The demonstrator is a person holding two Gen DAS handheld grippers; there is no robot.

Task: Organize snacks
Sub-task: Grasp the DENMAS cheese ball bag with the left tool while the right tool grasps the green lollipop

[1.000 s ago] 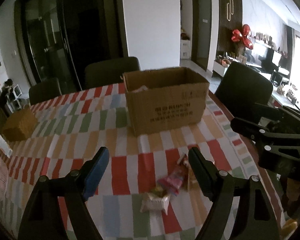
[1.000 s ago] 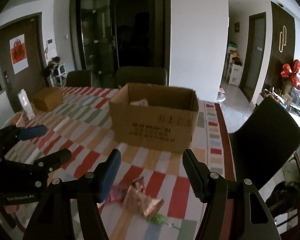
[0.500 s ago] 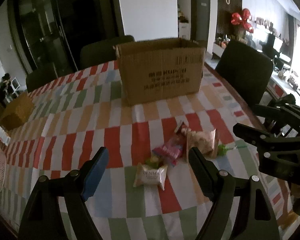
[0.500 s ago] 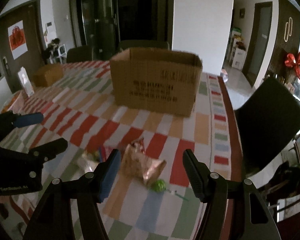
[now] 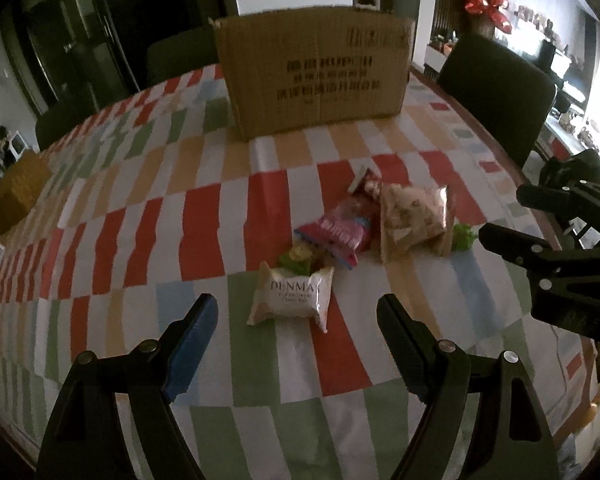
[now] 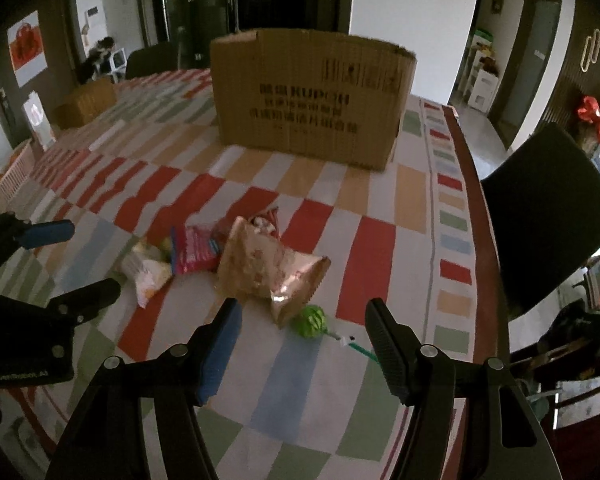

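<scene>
A pile of snacks lies on the checked tablecloth: a white packet (image 5: 292, 299), a pink packet (image 5: 336, 232), a tan foil bag (image 5: 414, 218) and a green lollipop (image 6: 310, 320). My left gripper (image 5: 298, 340) is open and empty just in front of the white packet. My right gripper (image 6: 302, 338) is open and empty, its jaws either side of the lollipop, close in front of the tan bag (image 6: 266, 268). An open cardboard box (image 5: 314, 72) stands behind the pile; it also shows in the right wrist view (image 6: 312, 96).
Dark chairs (image 6: 540, 216) stand at the table's right edge and far side. A small brown box (image 6: 86, 102) and a white card (image 6: 38, 120) sit at the far left. The table edge (image 6: 484, 216) runs close on the right.
Both grippers have moved down and forward toward the snack pile, which now sits larger and nearer the jaws. Both stay open and empty.
</scene>
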